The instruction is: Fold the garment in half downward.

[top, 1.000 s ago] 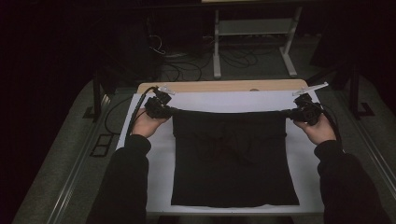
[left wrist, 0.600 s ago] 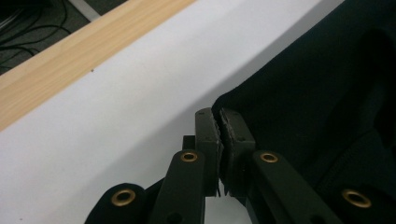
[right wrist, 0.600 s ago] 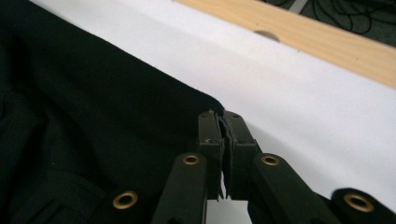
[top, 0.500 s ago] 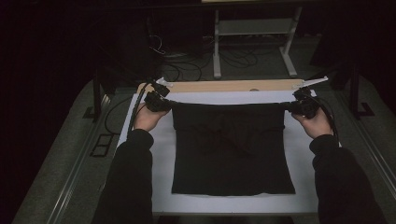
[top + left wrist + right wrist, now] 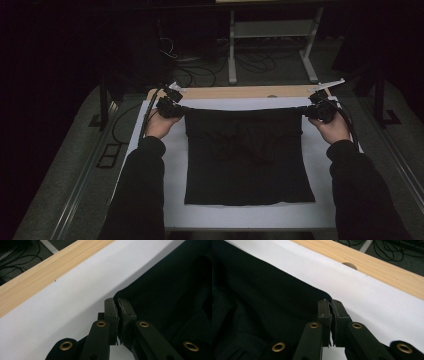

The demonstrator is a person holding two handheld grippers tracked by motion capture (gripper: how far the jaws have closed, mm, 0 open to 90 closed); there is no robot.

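Observation:
A black cloth (image 5: 247, 155) lies spread on the white sheet (image 5: 160, 165) that covers the table. My left gripper (image 5: 181, 108) is shut on the cloth's far left corner, and its pads pinch the fabric edge (image 5: 120, 296) in the left gripper view (image 5: 117, 302). At the far right corner my right gripper (image 5: 306, 111) is shut on the cloth too; the right gripper view shows its jaws closed on the hem (image 5: 325, 296), gripper point (image 5: 330, 302). The far edge is stretched straight between both grippers. Wrinkles gather in the cloth's upper middle.
A bare wooden strip (image 5: 240, 92) runs along the table's far edge, with a round hole (image 5: 349, 265) in it. Cables (image 5: 200, 70) and a white metal stand (image 5: 272, 35) are on the dark floor beyond. Black cables trail from both grippers.
Both hands have carried the cloth's far edge farther away toward the wooden strip, and the cloth now lies flatter and more stretched. Both grips held.

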